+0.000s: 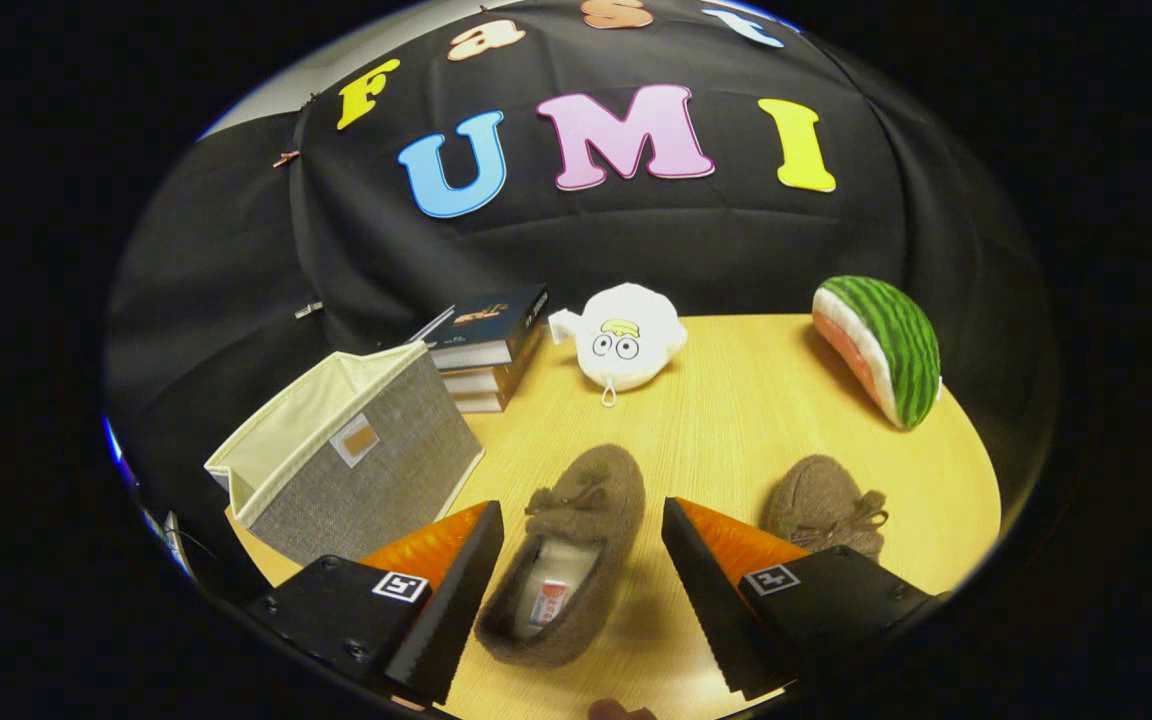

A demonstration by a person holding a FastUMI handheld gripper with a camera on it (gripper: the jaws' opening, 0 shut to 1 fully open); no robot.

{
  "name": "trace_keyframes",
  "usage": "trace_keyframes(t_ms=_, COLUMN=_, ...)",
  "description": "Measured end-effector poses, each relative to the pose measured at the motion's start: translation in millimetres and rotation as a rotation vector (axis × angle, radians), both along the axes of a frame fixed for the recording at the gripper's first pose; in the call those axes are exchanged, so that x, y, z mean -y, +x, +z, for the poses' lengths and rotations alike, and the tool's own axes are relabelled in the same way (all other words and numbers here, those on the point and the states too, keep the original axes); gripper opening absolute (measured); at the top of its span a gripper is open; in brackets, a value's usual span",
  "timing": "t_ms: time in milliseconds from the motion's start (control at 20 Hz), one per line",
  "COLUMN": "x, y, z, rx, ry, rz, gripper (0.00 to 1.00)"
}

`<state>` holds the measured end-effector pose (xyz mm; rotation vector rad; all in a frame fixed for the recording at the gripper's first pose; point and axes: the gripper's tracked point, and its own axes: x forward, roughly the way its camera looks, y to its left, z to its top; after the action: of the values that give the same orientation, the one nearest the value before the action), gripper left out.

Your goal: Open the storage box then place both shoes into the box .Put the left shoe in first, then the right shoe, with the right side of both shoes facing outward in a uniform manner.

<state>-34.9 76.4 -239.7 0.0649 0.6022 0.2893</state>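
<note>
Gripper view: the tool [581, 590] is spread wide around a brown slipper [566, 560]; the heel rim should be pinched squarely, the storage box [356, 460] sits at 10 o'clock.

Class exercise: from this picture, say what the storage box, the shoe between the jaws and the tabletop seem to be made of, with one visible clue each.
Storage box: woven grey fabric, matte, with a pale cloth lining; the weave shows. Shoe, between the open jaws of the gripper: fuzzy brown felt or wool, judging by its nap. Tabletop: light wood or laminate, smooth, with fine grain lines.
</note>
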Motion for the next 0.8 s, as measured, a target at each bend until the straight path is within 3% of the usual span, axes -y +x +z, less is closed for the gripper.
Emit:
trace_keyframes(t_ms=250, x=3.2, y=-6.7, z=-30.1, rx=-0.067, ry=-0.016, rz=0.016, gripper=0.98)
trace_keyframes(t_ms=550, x=20.1, y=20.1, z=-52.7, rx=-0.072, ry=-0.038, rz=-0.064, gripper=0.98)
trace_keyframes(t_ms=700, x=19.1, y=26.1, z=-71.4, rx=-0.119, ry=-0.031, rz=-0.090, gripper=0.74)
trace_keyframes(t_ms=800, x=12.5, y=32.5, z=-80.0, rx=-0.139, ry=-0.009, rz=-0.085, gripper=0.70)
